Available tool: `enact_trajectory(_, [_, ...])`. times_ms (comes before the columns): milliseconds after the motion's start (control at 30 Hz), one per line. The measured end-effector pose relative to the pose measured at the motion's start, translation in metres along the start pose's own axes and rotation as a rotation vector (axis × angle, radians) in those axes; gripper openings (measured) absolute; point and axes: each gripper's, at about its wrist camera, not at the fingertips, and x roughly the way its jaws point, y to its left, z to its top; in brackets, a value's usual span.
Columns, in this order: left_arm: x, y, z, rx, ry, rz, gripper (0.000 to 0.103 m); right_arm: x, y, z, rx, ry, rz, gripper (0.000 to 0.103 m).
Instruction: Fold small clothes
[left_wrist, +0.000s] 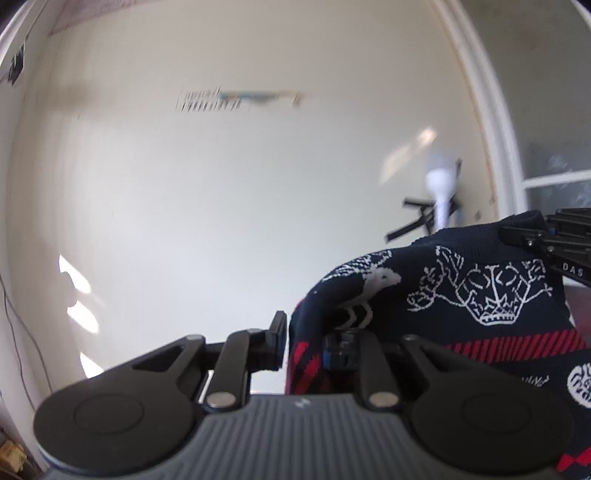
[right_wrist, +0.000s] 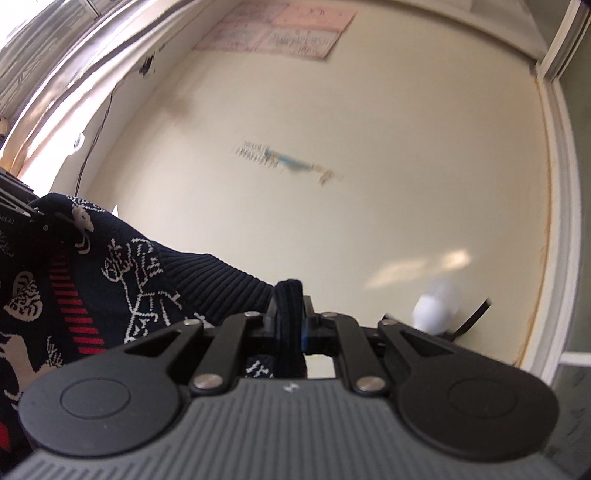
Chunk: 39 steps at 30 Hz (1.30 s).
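Navy knit with white figures and red stripes fills what we hold: a small sweater, lifted in the air in front of a cream wall. In the left wrist view our left gripper sits at six o'clock, its jaws nearly together and pinching the sweater's edge, which rises from there toward three o'clock. At three o'clock our right gripper reaches in and meets the ribbed hem. In the right wrist view the sweater hangs from nine o'clock down to centre, where the right gripper nips a fold of ribbed hem between close-set jaws. A white blurred object shows at four o'clock.
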Motion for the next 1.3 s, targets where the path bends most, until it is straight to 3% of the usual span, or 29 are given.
enact_trajectory(67, [0.051,0.004,-0.030,0.016,0.094,0.088,0.015,0.053,0.001,-0.038,0.082,0.087,0.038,0.013])
enact_trajectory(133, [0.104,0.011,-0.068,0.004,0.232,0.154,0.020,0.105,0.008,-0.081,0.167,0.221,0.099,0.028])
enact_trajectory(167, [0.129,0.018,-0.093,-0.010,0.321,0.173,0.020,0.125,0.002,-0.102,0.187,0.291,0.092,0.043])
enact_trajectory(233, [0.158,0.034,-0.140,-0.052,0.473,0.207,0.021,0.141,0.005,-0.137,0.205,0.403,0.082,0.045])
enact_trajectory(300, [0.154,0.054,-0.175,-0.122,0.547,0.249,0.019,0.127,-0.012,-0.162,0.249,0.449,0.128,0.043])
enact_trajectory(433, [0.108,0.080,-0.196,-0.219,0.516,0.256,0.021,0.070,-0.045,-0.205,0.215,0.574,0.183,0.043])
enact_trajectory(533, [0.086,0.090,-0.187,-0.275,0.475,0.238,0.031,0.034,-0.057,-0.236,0.258,0.698,0.223,0.045])
enact_trajectory(600, [0.078,0.086,-0.185,-0.277,0.470,0.225,0.042,0.017,-0.052,-0.259,0.294,0.755,0.229,0.050])
enact_trajectory(733, [0.092,0.074,-0.185,-0.255,0.495,0.205,0.044,0.004,-0.038,-0.298,0.449,0.859,0.262,0.055])
enact_trajectory(767, [0.094,0.072,-0.187,-0.253,0.501,0.202,0.044,0.002,-0.033,-0.303,0.473,0.867,0.283,0.043])
enact_trajectory(800, [0.097,0.071,-0.190,-0.253,0.509,0.205,0.044,0.002,-0.026,-0.305,0.447,0.863,0.274,0.014])
enact_trajectory(867, [0.102,0.072,-0.194,-0.263,0.527,0.212,0.044,0.003,-0.016,-0.296,0.335,0.837,0.233,0.011])
enact_trajectory(1000, [0.108,0.077,-0.191,-0.270,0.523,0.212,0.044,0.013,-0.021,-0.266,-0.154,0.680,-0.013,0.010])
enact_trajectory(1067, [0.114,0.078,-0.186,-0.254,0.518,0.212,0.044,0.032,-0.038,-0.268,-0.259,0.687,-0.099,0.011])
enact_trajectory(1133, [0.125,0.078,-0.181,-0.234,0.519,0.200,0.047,0.053,-0.054,-0.281,-0.249,0.785,-0.078,0.021])
enact_trajectory(1167, [0.131,0.078,-0.178,-0.223,0.519,0.191,0.050,0.061,-0.061,-0.286,-0.221,0.843,-0.025,0.035])
enact_trajectory(1233, [0.145,0.077,-0.173,-0.189,0.519,0.179,0.055,0.066,-0.075,-0.280,-0.119,0.820,0.022,0.040])
enact_trajectory(1300, [0.162,0.075,-0.168,-0.175,0.521,0.145,0.064,0.075,-0.090,-0.262,0.070,0.751,0.072,0.040])
